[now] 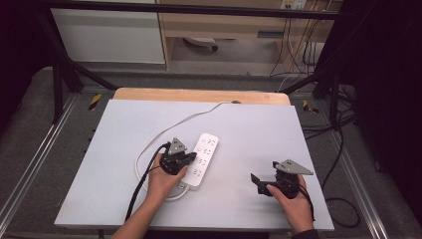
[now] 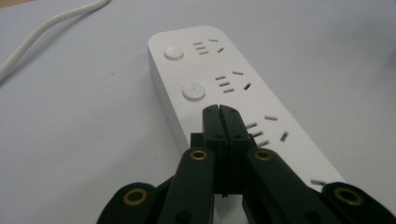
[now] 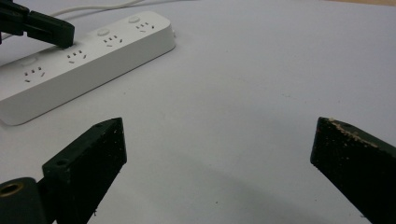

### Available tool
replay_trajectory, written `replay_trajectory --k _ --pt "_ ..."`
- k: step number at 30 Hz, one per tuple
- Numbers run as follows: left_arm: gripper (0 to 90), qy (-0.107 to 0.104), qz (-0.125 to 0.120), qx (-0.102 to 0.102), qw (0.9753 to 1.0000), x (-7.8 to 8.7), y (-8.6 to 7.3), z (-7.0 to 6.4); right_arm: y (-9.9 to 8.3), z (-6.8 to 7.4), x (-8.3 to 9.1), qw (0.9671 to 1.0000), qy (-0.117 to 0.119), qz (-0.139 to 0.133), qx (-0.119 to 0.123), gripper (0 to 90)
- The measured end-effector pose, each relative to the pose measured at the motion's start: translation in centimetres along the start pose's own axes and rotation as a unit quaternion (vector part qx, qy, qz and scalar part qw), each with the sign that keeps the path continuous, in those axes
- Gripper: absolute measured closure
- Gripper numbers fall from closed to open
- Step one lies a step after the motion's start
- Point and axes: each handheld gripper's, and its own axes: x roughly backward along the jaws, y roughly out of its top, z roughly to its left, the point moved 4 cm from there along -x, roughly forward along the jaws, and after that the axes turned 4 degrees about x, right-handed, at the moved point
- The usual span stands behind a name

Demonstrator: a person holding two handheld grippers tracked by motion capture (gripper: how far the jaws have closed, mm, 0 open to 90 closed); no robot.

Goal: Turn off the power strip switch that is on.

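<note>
A white power strip (image 1: 204, 158) with several sockets and round buttons lies at the middle of the white table top (image 1: 249, 124). Its white cable (image 1: 149, 143) loops off to the left and runs to the far edge. My left gripper (image 1: 193, 158) is shut, with its tips down on the strip (image 2: 233, 79), just behind the second round button (image 2: 193, 90); whether they press anything is hidden. My right gripper (image 1: 257, 183) hovers over bare table right of the strip (image 3: 84, 56), open wide with nothing between its fingers (image 3: 93, 158).
A wooden strip (image 1: 199, 94) edges the table's far side. Black frame bars (image 1: 59, 74) stand at the far corners. Dark cables (image 1: 343, 149) trail over the floor at the right. The left gripper's shut jaws appear at the top left of the right gripper view.
</note>
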Motion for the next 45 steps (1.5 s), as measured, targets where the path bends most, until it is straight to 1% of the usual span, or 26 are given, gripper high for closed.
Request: replay_trajectory --k 3,6,21,24,26,33,37,45 --pt "90.0 0.003 0.001 -0.001 1.0 0.0 0.0 -0.06 -0.02 0.05 0.0 1.0 0.001 0.001 0.001 4.1" --pt "90.0 0.0 0.002 0.003 1.0 0.0 0.0 0.01 -0.02 0.07 -0.06 1.0 0.001 0.0 0.001 4.1" --pt "90.0 0.003 0.005 0.004 1.0 -0.01 0.07 -0.06 -0.01 0.11 -0.09 1.0 0.002 0.001 0.001 4.1" --pt "90.0 0.0 0.004 0.009 1.0 -0.01 0.05 0.04 -0.03 0.08 -0.08 1.0 0.002 0.001 0.001 4.1" --pt "90.0 0.001 0.005 0.006 1.0 -0.01 0.05 -0.01 -0.03 0.07 -0.09 1.0 0.002 0.001 0.001 4.1" --pt "90.0 0.002 0.006 0.009 0.9999 -0.01 0.08 -0.01 -0.03 0.09 -0.08 1.0 0.002 0.002 0.001 4.1" --pt "90.0 0.004 0.007 0.006 0.9999 -0.02 0.1 -0.07 -0.03 0.08 -0.08 1.0 0.002 0.001 0.001 4.0" --pt "90.0 0.006 0.009 0.007 0.9999 -0.03 0.11 -0.1 -0.04 0.1 -0.08 1.0 0.002 0.002 0.001 4.0"
